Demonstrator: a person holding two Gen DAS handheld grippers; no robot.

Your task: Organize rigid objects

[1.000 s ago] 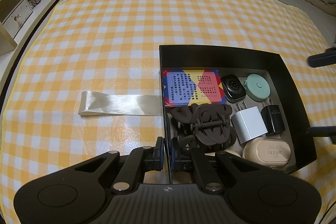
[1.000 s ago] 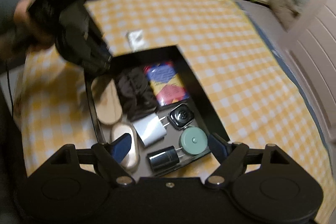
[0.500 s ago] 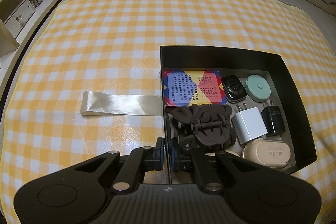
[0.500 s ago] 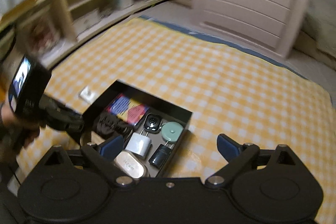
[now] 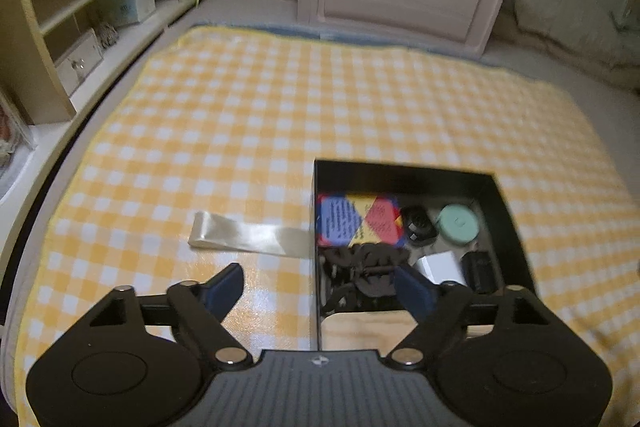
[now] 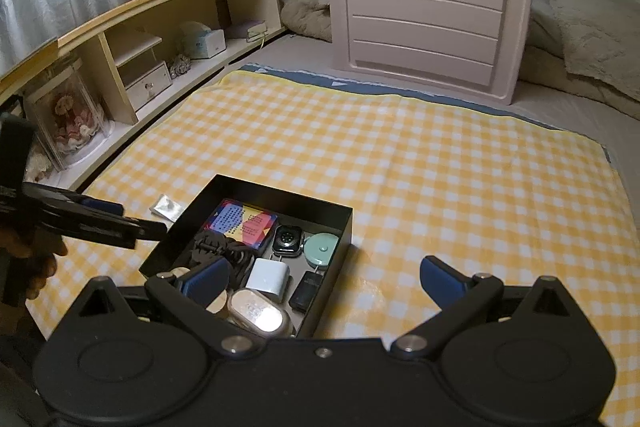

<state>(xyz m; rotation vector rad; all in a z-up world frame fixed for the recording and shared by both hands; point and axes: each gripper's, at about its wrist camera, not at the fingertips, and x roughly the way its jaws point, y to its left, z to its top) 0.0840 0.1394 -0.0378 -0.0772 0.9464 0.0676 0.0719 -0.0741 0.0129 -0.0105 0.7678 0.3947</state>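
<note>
Resting low in the frame on one yellow-checked cloth (image 6: 400,155), one black open-topped box (image 6: 344,223) holds one dark hair claw (image 6: 224,251), one smartwatch (image 6: 286,239), two chargers and one mint disc, while the left gripper (image 5: 318,285), jaws just opened, and the right gripper (image 6: 322,279) stand released, empty.

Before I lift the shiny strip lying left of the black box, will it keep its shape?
Probably not: the shiny strip lies flat and thin on the checked cloth, so it likely flops. Its glossy surface may slip between pads.
</note>
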